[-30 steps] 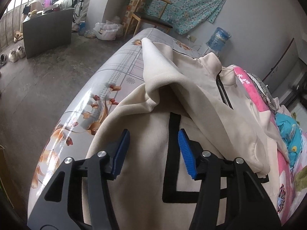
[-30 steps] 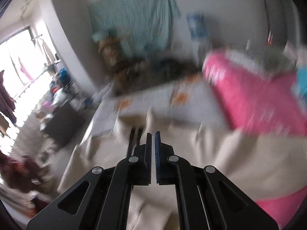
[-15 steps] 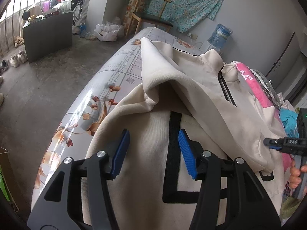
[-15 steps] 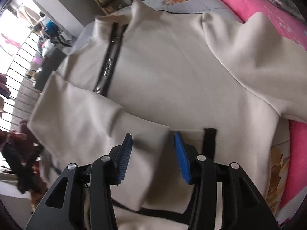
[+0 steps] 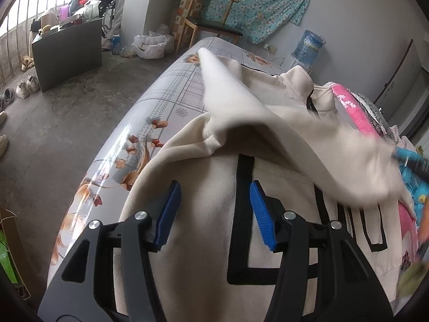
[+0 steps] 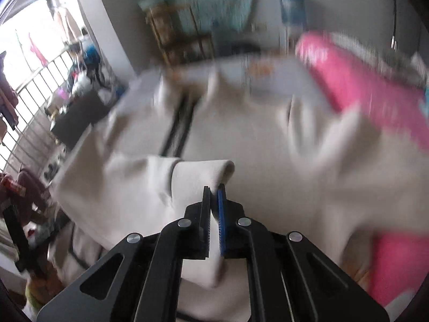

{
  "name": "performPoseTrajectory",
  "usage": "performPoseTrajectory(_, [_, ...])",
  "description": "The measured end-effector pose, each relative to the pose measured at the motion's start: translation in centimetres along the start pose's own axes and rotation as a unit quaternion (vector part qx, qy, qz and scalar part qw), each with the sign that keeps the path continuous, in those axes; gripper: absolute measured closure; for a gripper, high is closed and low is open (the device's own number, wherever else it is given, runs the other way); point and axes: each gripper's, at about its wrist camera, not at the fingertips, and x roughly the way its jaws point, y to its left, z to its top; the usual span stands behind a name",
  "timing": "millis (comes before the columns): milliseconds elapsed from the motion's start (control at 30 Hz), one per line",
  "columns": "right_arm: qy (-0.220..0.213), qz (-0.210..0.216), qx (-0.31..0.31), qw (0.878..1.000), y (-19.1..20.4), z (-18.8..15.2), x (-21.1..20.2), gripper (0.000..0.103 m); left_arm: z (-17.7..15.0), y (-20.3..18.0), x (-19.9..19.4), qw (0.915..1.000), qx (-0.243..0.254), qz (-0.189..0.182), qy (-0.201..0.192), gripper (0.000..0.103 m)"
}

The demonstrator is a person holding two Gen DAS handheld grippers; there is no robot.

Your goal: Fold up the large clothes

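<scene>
A cream zip jacket [image 5: 203, 241] with black trim lies on the floral table [image 5: 150, 112]. One cream sleeve [image 5: 254, 112] is folded across its body. My left gripper [image 5: 214, 209] is open and empty, low over the jacket's hem. My right gripper [image 6: 214, 201] is shut on the cuff of the cream sleeve [image 6: 198, 179] and holds it above the jacket's front [image 6: 241, 134]. The right wrist view is blurred by motion. The right gripper's blue tips [image 5: 410, 159] show blurred at the left wrist view's right edge.
Pink bedding [image 5: 354, 107] and other clothes lie along the table's right side. A wooden chair [image 5: 211, 24], a water bottle [image 5: 308, 45] and a white bag [image 5: 150, 45] stand beyond the far end. A dark cabinet [image 5: 67, 51] stands on the floor at left.
My right gripper was open over the jacket half a second ago; it has shut on the sleeve cuff and lifted it. The left gripper has stayed open and barely moved.
</scene>
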Motion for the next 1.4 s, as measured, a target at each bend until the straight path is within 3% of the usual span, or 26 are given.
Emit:
performPoseTrajectory(100, [-0.043, -0.022, -0.006, 0.999, -0.7, 3.8, -0.7, 0.098, 0.0, 0.0, 0.0, 1.0, 0.0, 0.0, 0.0, 0.051])
performPoseTrajectory(267, [-0.014, -0.027, 0.033, 0.999, -4.2, 5.8, 2.9, 0.098, 0.0, -0.2, 0.1, 1.0, -0.001, -0.001, 0.0, 0.051])
performPoseTrajectory(400, [0.034, -0.014, 0.084, 0.996, -7.0, 4.5, 6.8, 0.098, 0.0, -0.1, 0.0, 1.0, 0.0, 0.0, 0.0, 0.051])
performPoseTrajectory(533, [0.062, -0.041, 0.122, 0.99, -9.1, 2.8, 8.6, 0.093, 0.0, -0.1, 0.1, 1.0, -0.001, 0.0, 0.0, 0.051])
performPoseTrajectory(700, [0.034, -0.033, 0.074, 0.996, -7.8, 1.9, 6.9, 0.083, 0.0, -0.1, 0.0, 1.0, 0.0, 0.0, 0.0, 0.051])
performPoseTrajectory(933, [0.125, -0.022, 0.023, 0.992, -6.2, -1.2, 11.0, 0.079, 0.0, -0.1, 0.0, 1.0, -0.001, -0.001, 0.0, 0.051])
performPoseTrajectory(1067, [0.109, -0.038, 0.018, 0.993, -5.6, -1.8, 8.3, 0.076, 0.0, 0.4, -0.1, 0.9999, -0.011, -0.012, -0.005, 0.051])
performPoseTrajectory(1233, [0.08, -0.025, 0.001, 0.996, -5.8, -5.1, 1.0, 0.051, -0.9, 0.9, -3.5, 0.9995, -0.004, -0.003, -0.033, 0.05])
performPoseTrajectory(1400, [0.067, -0.046, 0.031, 0.996, -8.8, -10.2, -5.8, 0.039, -3.4, 2.0, -7.2, 0.9986, 0.016, 0.038, -0.032, 0.047])
